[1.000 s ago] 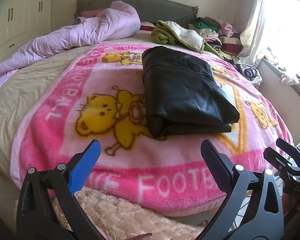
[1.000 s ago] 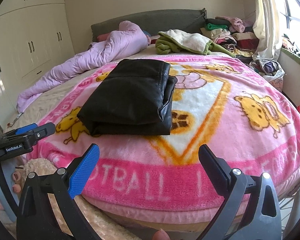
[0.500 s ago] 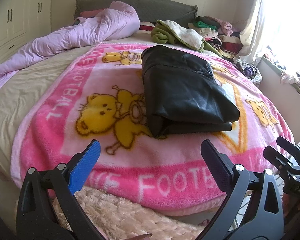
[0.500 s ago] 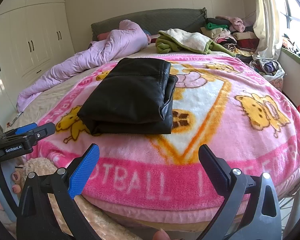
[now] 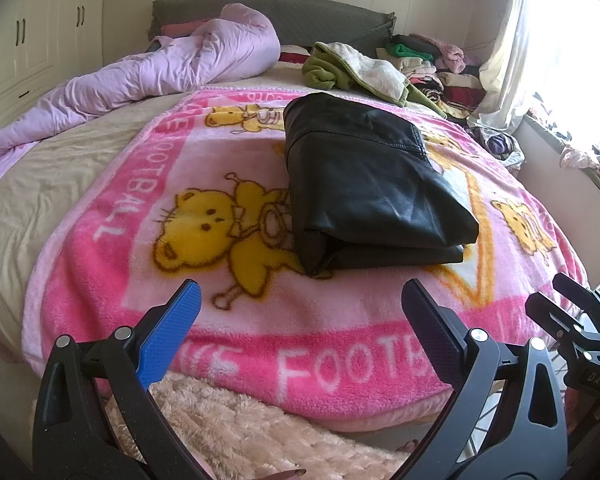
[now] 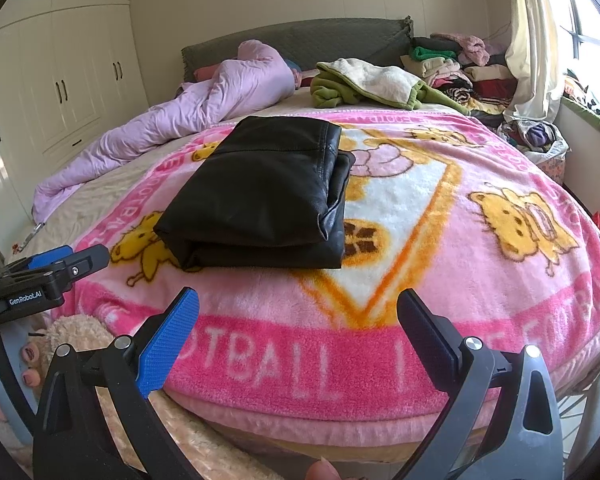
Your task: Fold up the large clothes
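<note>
Black leather garment (image 5: 372, 184) lies folded into a compact rectangular stack on the pink cartoon blanket (image 5: 148, 216), near the middle of the bed (image 5: 32, 196) and closer to its foot edge than to the headboard (image 5: 300, 12). Its layered fold edges face the foot edge.

Left to right across the bed:
- White wardrobe doors (image 6: 60, 80) stand beyond the left edge of the bed.
- A lilac duvet (image 5: 172, 76) lies bunched along the left edge, running up to the headboard.
- The bare beige sheet (image 5: 24, 200) shows between the duvet and the blanket.
- The folded garment rests on the blanket, partly covering a yellow bear print (image 5: 216, 236).
- A green and cream fleece item (image 5: 360, 72) lies near the head edge, behind the garment and apart from it.
- Stacked clothes (image 6: 460, 68) fill the far right corner, beside the curtain (image 6: 528, 40).

Left hand-held gripper (image 5: 300, 308): jaws spread wide, nothing between them, held off the foot edge of the bed above a cream fluffy textile (image 5: 228, 432). It is well short of the garment.

Right hand-held gripper (image 6: 298, 314): jaws spread wide, empty, also held off the foot edge, apart from the garment. In the right wrist view the left unit appears at the left border, just beside the blanket's foot edge.
</note>
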`<state>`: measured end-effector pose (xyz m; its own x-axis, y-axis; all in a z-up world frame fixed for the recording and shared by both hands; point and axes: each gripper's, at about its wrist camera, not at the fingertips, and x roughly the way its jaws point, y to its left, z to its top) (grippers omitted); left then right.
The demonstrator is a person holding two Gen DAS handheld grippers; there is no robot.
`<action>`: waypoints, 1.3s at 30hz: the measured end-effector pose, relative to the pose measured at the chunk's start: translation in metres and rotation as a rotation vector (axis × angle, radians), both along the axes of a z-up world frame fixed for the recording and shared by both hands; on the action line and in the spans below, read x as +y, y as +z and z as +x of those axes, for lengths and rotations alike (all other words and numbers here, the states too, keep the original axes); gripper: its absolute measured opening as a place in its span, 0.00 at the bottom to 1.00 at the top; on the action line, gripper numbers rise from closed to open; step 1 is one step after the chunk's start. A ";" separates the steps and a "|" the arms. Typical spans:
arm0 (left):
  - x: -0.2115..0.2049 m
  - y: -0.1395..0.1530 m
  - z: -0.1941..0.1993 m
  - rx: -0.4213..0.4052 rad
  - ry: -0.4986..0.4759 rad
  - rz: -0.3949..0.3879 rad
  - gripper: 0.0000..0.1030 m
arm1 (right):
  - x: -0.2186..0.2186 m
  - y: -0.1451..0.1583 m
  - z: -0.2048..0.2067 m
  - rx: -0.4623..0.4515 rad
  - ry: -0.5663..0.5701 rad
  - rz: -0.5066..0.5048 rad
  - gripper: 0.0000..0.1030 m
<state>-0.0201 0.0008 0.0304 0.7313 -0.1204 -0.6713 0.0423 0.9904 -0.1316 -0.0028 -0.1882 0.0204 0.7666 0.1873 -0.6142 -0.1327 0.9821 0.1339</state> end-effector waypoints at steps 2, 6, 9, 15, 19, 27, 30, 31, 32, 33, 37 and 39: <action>0.000 0.000 0.000 0.000 0.000 0.002 0.91 | 0.000 0.000 0.000 -0.002 -0.001 -0.002 0.96; -0.001 0.001 -0.001 -0.002 -0.004 0.002 0.91 | 0.001 0.000 0.000 -0.003 -0.001 -0.003 0.96; -0.001 0.000 -0.001 -0.001 -0.002 0.001 0.91 | 0.001 0.000 0.000 -0.002 0.000 -0.003 0.96; -0.001 0.000 -0.001 -0.001 -0.001 0.004 0.91 | 0.001 0.000 -0.001 -0.001 0.000 -0.003 0.96; -0.002 0.000 -0.001 -0.002 -0.001 0.007 0.91 | 0.000 -0.001 -0.001 -0.001 0.000 -0.004 0.96; 0.000 0.000 -0.001 0.001 -0.001 0.010 0.91 | 0.000 -0.001 -0.001 -0.002 -0.003 -0.006 0.96; 0.007 -0.001 0.001 0.003 0.019 0.034 0.91 | -0.005 -0.002 -0.003 -0.003 -0.018 -0.005 0.96; 0.013 -0.003 0.003 0.007 0.027 0.035 0.91 | -0.009 -0.003 -0.003 -0.002 -0.030 -0.002 0.96; 0.020 -0.004 0.005 0.012 0.035 0.037 0.91 | -0.013 -0.003 -0.003 -0.003 -0.043 0.000 0.96; 0.025 -0.005 0.006 0.015 0.043 0.039 0.91 | -0.018 -0.004 -0.003 -0.003 -0.067 0.000 0.96; 0.091 -0.010 0.023 0.057 0.157 0.018 0.91 | -0.067 -0.012 -0.005 0.011 -0.234 0.030 0.96; 0.143 -0.012 0.036 0.082 0.231 -0.005 0.91 | -0.112 -0.020 -0.010 0.031 -0.368 0.058 0.96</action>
